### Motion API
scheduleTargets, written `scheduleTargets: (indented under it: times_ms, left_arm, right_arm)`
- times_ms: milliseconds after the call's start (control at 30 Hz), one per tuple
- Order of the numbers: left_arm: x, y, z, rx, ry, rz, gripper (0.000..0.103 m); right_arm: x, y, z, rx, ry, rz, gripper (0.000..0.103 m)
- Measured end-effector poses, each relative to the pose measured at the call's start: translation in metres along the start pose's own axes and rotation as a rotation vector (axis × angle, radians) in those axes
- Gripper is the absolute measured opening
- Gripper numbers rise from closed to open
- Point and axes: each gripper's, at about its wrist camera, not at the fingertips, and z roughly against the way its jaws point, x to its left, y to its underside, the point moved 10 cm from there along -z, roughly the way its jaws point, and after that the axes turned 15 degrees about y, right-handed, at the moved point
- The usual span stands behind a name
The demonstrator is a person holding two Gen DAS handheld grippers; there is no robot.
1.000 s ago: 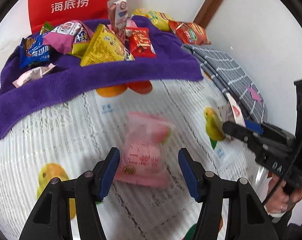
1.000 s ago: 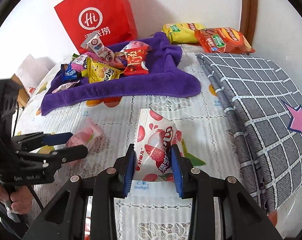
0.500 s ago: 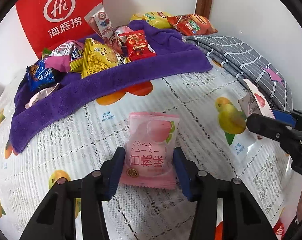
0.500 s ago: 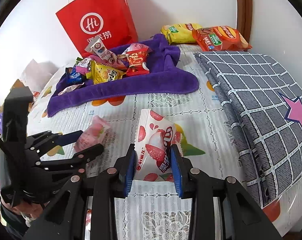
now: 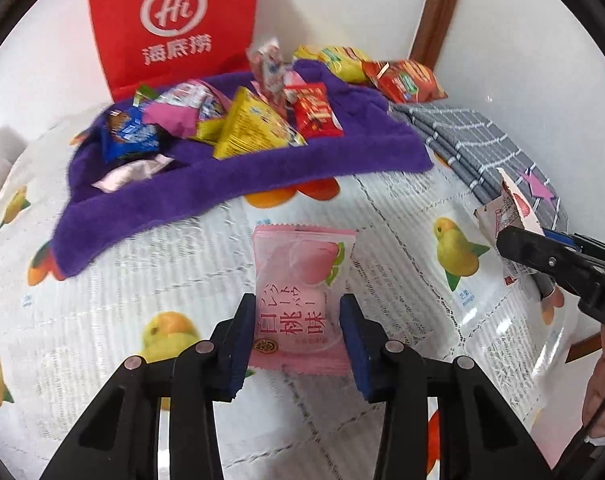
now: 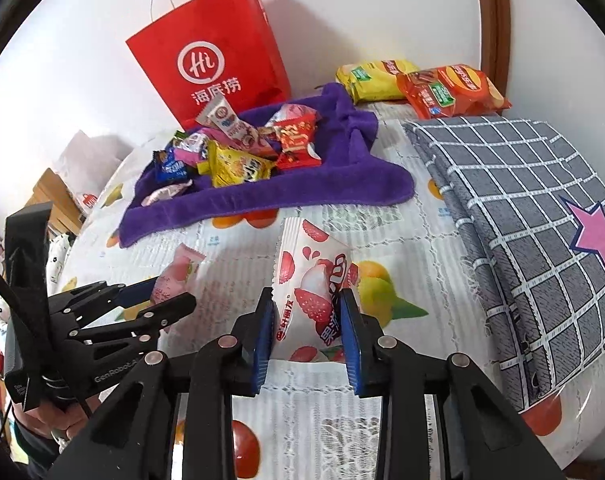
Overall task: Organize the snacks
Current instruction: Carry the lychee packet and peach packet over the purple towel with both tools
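Observation:
My left gripper [image 5: 298,336] is shut on a pink peach-flavour snack packet [image 5: 300,280] and holds it above the fruit-print tablecloth [image 5: 110,280]. My right gripper [image 6: 308,332] is shut on a white lychee jelly packet [image 6: 312,280], also lifted. The pink packet [image 6: 176,276] and left gripper [image 6: 150,300] show at the left of the right wrist view. The lychee packet [image 5: 510,208] shows at the right of the left wrist view. A pile of several snack packets [image 5: 238,120] lies on a purple towel [image 5: 222,184] further back.
A red paper bag [image 6: 214,56] stands against the wall behind the towel. Yellow [image 6: 374,76] and orange [image 6: 450,90] chip bags lie at the back right. A folded grey checked cloth [image 6: 522,200] with a pink star covers the right side.
My left gripper closed around the pink packet and lifted it off the tablecloth. My right gripper kept hold of the lychee packet and hardly moved.

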Motion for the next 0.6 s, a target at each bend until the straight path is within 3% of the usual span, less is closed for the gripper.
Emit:
scheduleTargets:
  times_ms: [600]
  left_arm:
    - [0.045,-0.034,0.082,-0.130,0.018,0.073,0.040]
  right_arm:
    - [0.046,-0.045,0.032,-0.020,-0.041,0.018,0.030]
